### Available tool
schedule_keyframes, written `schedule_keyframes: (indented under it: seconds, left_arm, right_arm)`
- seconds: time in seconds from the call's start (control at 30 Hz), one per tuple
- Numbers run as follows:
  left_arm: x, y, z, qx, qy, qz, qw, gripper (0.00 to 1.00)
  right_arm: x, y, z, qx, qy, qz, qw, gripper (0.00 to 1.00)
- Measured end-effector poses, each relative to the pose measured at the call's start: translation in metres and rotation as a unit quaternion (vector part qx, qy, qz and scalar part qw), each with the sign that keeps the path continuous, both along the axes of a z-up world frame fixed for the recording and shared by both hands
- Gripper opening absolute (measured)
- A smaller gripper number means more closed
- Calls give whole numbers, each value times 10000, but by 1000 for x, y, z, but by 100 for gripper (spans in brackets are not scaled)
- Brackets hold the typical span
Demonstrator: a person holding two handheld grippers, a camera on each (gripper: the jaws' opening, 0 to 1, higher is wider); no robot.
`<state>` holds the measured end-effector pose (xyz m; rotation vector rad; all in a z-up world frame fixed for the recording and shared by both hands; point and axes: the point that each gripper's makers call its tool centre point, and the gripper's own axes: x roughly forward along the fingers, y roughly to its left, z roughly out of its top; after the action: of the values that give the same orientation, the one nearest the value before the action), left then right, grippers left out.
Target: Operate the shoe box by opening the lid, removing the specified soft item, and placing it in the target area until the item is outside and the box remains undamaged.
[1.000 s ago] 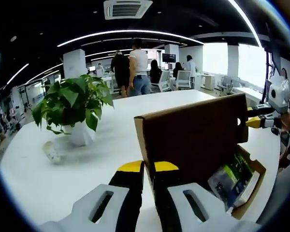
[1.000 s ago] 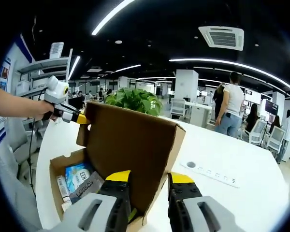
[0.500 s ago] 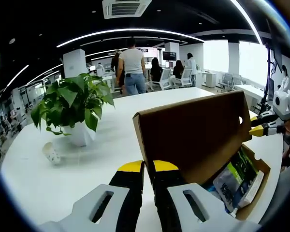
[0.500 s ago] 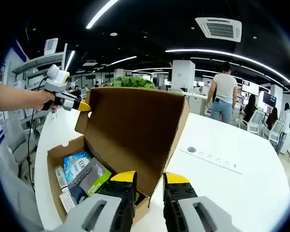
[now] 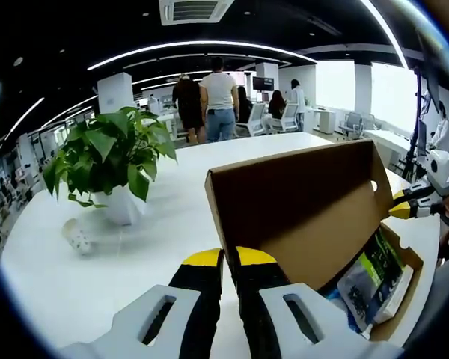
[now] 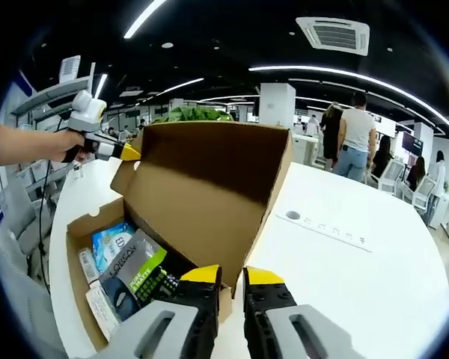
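A brown cardboard shoe box (image 6: 75, 232) stands open on the white table, its lid (image 6: 209, 187) raised upright. Inside lie a grey-and-green soft pack (image 6: 138, 269), a blue pack (image 6: 108, 243) and smaller packets. My right gripper (image 6: 232, 275) is shut on the lid's near corner. My left gripper (image 6: 123, 152), held by a hand, pinches the lid's far corner. In the left gripper view the left gripper (image 5: 230, 262) is shut on the lid (image 5: 299, 202) edge, and the right gripper (image 5: 398, 211) meets the lid's other end above the packs (image 5: 370, 277).
A potted green plant (image 5: 108, 157) in a white pot and a small white cup (image 5: 76, 238) stand left of the box. A socket strip (image 6: 325, 228) is set into the table (image 6: 344, 284) on the right. People (image 5: 221, 105) stand in the office behind.
My right jaws have narrowed onto the lid's corner. The lid has tipped further back, so more of the packs shows. The people in the background have shifted.
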<state>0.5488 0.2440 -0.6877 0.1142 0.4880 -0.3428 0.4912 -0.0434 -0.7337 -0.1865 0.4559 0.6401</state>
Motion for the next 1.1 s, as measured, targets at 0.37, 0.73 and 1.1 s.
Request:
schedule_keyframes:
  seconds: [0.37, 0.73, 1.1]
  left_arm:
    - [6, 0, -8, 58, 67, -37, 10000, 5]
    - [0, 0, -22, 194, 306, -90, 9993, 5]
    - [-15, 1, -32, 115, 505, -26, 9987, 4]
  right_arm:
    - [6, -4, -2, -228, -190, -3, 9996, 0]
    - [10, -4, -3, -330, -310, 123, 9989, 0]
    - [14, -4, -4, -338, -303, 121, 9989, 0]
